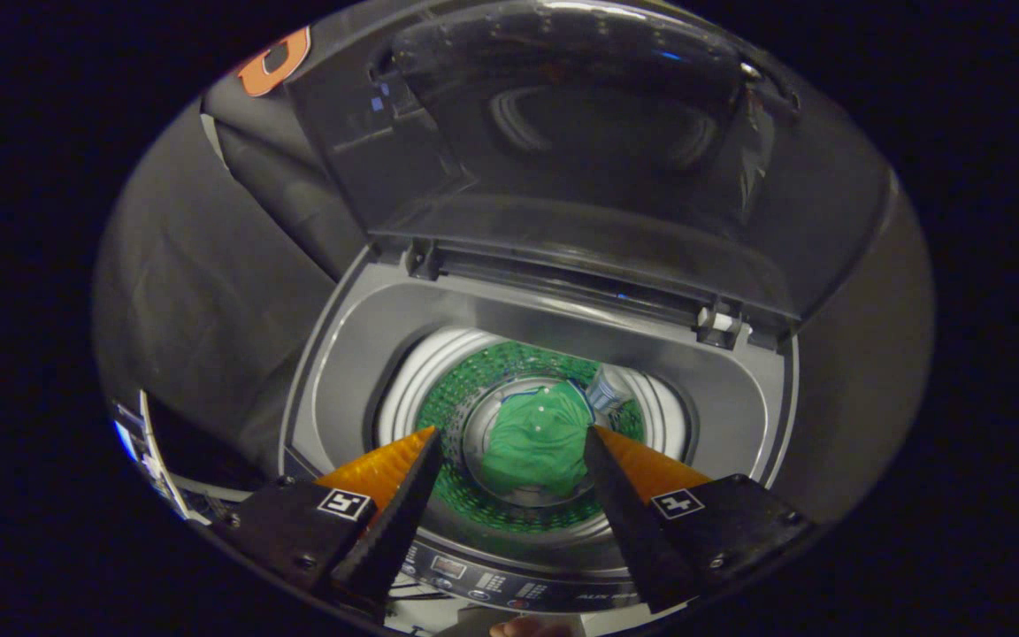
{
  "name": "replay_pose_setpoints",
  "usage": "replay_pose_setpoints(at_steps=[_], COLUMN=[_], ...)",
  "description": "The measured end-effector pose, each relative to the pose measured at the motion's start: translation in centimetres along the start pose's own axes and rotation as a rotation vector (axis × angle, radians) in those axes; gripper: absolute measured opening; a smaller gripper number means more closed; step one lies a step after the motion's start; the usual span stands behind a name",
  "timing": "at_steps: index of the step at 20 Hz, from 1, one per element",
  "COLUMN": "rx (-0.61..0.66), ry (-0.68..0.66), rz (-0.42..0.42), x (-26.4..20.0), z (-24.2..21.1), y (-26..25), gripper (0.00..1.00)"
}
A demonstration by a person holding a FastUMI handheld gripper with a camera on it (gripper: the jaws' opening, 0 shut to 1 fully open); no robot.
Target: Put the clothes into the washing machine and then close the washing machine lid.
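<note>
I look down into a top-loading washing machine (pixel 341 372) with a grey top frame. A green garment (pixel 534 442) lies crumpled at the bottom of the drum (pixel 474 398), with a small pale patterned piece (pixel 607 389) beside it at the far right. The dark translucent lid (pixel 580 133) stands raised upright behind the opening, hinged at the back. My gripper (pixel 509 433) hovers above the drum opening, open, with nothing between its fingers; the garment lies far below, seen through the gap.
The machine's control panel (pixel 509 584) with buttons runs along the front edge under my fingers. Black cloth wall (pixel 200 265) hangs to the left and behind. A fingertip (pixel 523 628) of a person shows beneath the panel.
</note>
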State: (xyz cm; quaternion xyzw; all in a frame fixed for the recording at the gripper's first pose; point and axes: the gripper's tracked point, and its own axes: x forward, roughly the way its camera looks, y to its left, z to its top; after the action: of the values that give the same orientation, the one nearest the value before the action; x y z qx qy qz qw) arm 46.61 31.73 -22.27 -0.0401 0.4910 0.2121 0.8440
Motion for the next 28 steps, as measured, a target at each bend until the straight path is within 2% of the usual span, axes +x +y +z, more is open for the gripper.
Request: replay_pose_setpoints(at_steps=[4,8,11,13,18,26,28], rx=[-0.072,-0.137,-0.108,-0.073,0.018,0.112,0.139], ry=[-0.111,-0.277,-0.393,-0.429,-0.395,-0.329,-0.373], rz=[0.036,0.073,0.094,0.066,-0.009,-0.048,-0.061], x=[-4.5,-11.0,-15.2,-16.2,-12.5,-8.4,-8.3], z=[4.1,11.5,17.9,21.2,25.3,25.1,25.4], y=[1.8,3.1,3.6,2.6,-0.4,-2.6,-3.0], gripper=[1.0,1.0,1.0,1.0,1.0,1.0,1.0])
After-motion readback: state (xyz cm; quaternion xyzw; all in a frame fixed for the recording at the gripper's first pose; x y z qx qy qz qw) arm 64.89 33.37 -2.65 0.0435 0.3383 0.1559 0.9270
